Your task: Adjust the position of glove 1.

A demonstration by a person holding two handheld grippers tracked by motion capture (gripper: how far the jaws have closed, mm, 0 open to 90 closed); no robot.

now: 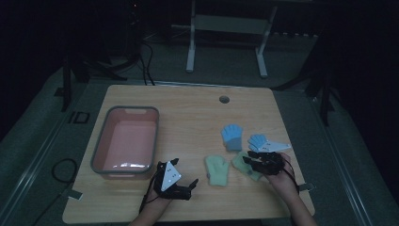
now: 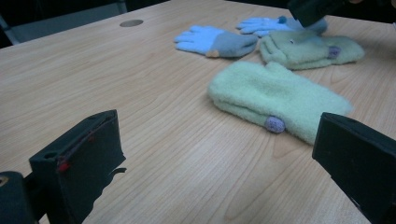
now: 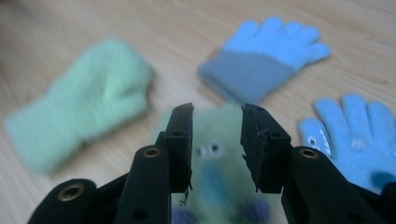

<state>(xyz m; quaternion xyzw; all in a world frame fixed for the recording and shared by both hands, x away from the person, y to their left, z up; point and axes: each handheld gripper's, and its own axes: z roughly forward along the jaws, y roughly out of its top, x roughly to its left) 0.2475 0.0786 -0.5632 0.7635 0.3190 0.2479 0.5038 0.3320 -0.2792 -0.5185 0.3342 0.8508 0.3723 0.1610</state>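
Two pale green mittens and two blue gloves lie on the wooden table [image 1: 188, 117]. My right gripper [image 1: 248, 157] hovers over the green mitten with a face [image 1: 241, 165], jaws a narrow gap apart and pressing on nothing. In the right gripper view the gripper [image 3: 217, 112] frames that mitten [image 3: 217, 163] below, with the plain mitten [image 3: 84, 112] to the left and the gloves [image 3: 264, 60] [image 3: 359, 135] beyond. My left gripper [image 1: 193, 184] rests near the front edge, jaws wide open [image 2: 215, 126], pointing at the plain mitten [image 2: 275, 100].
A pink bin with a grey rim [image 1: 124, 109] stands at the table's left and looks empty. A round cable hole [image 1: 224, 99] sits near the far edge. Bare wood stretches between the bin and the gloves. The room around the table is dark.
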